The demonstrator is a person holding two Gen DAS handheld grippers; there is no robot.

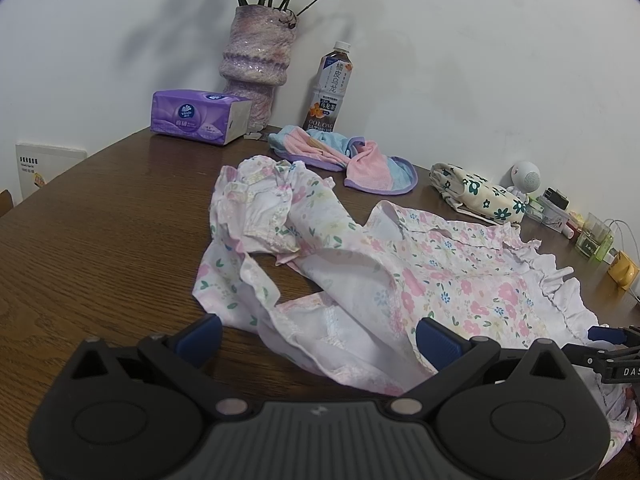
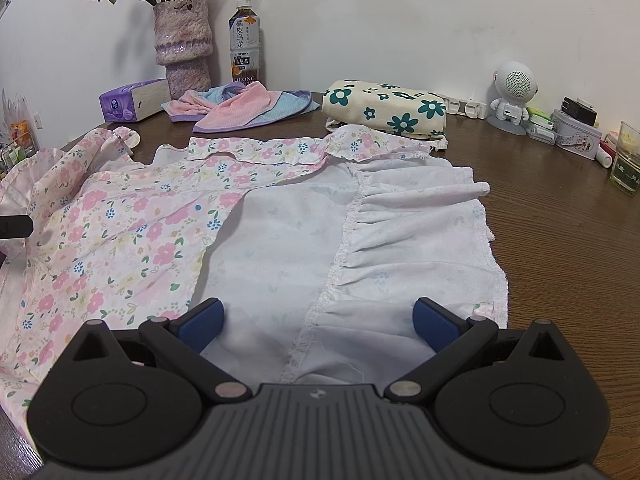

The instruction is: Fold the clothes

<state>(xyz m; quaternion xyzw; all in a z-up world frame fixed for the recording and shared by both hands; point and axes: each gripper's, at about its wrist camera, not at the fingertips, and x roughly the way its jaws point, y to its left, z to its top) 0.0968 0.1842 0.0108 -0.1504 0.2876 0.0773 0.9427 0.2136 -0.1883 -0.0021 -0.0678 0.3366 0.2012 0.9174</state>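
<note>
dress (image 2: 280, 220) half-flattened, both grippers spread wide
left gripper (image 1: 318, 334) and right gripper (image 2: 318, 316) hold nothing; bunched top, upper left, could fold in crooked

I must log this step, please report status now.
Left tongs open, right tongs open, both over the dress. Dress crumpled, not folded. Towel and pouch lie beyond.

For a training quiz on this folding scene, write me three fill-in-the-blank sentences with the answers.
1. The pink floral cotton dress lies on a brown wooden ____.
2. Both the left hand-held gripper and the right hand-held gripper have jaws that stand ____.
3. The tall plastic tea bottle stands right of the purple textured ____ holding dried roses.

Answers: table; open; vase
</note>
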